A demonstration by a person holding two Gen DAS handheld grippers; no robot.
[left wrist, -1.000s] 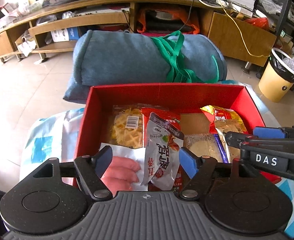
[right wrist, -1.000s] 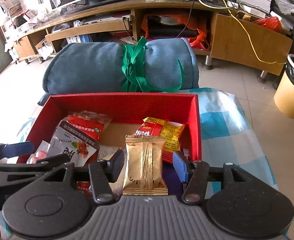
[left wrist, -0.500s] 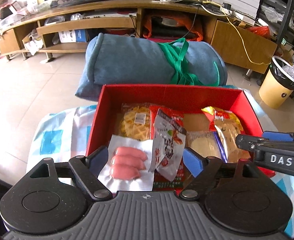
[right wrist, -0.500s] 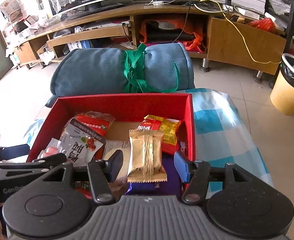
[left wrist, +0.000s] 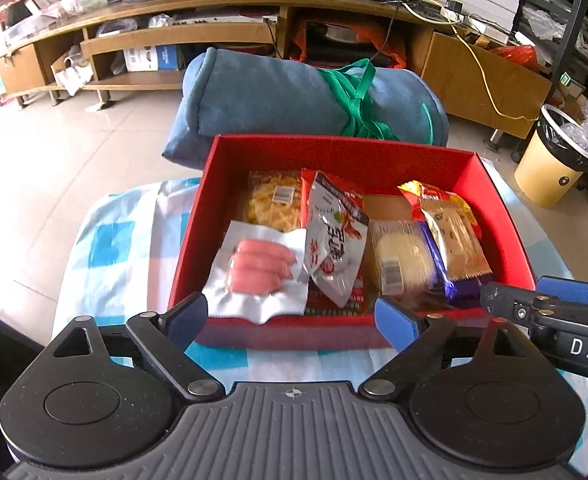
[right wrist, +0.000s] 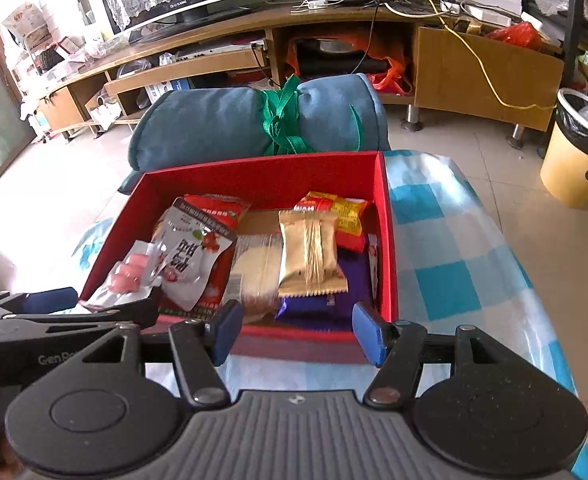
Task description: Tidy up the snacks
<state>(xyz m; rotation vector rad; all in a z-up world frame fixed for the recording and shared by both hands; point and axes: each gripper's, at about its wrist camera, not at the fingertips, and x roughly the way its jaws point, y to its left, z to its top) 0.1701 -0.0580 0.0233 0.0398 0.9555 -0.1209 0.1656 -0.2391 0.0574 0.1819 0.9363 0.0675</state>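
Note:
A red box [left wrist: 506, 216] [right wrist: 386, 220] on a blue-checked cloth holds several snack packets. A sausage pack [left wrist: 259, 268] [right wrist: 127, 274] lies at its near left, a white-and-red pouch [left wrist: 334, 236] [right wrist: 189, 256] beside it. A gold packet [right wrist: 310, 252] [left wrist: 454, 236] rests on a purple wrapper [right wrist: 318, 306] at the right. My left gripper [left wrist: 291, 320] hovers at the box's near wall, its jaws opening with nothing between them. My right gripper [right wrist: 294, 332] is also at the near wall, jaws opening and empty; it shows at the right of the left wrist view [left wrist: 550, 300].
A rolled blue blanket [left wrist: 294, 96] tied with a green strap lies behind the box. A long wooden TV cabinet [right wrist: 253, 52] runs along the back. A yellow bin [left wrist: 554, 160] stands on the tiled floor at the right. The checked cloth [right wrist: 454, 272] extends right of the box.
Both grippers drew back from inside the box to its near wall and opened wider. The sausage pack and pouch, and the gold packet, were let go and now lie in the box.

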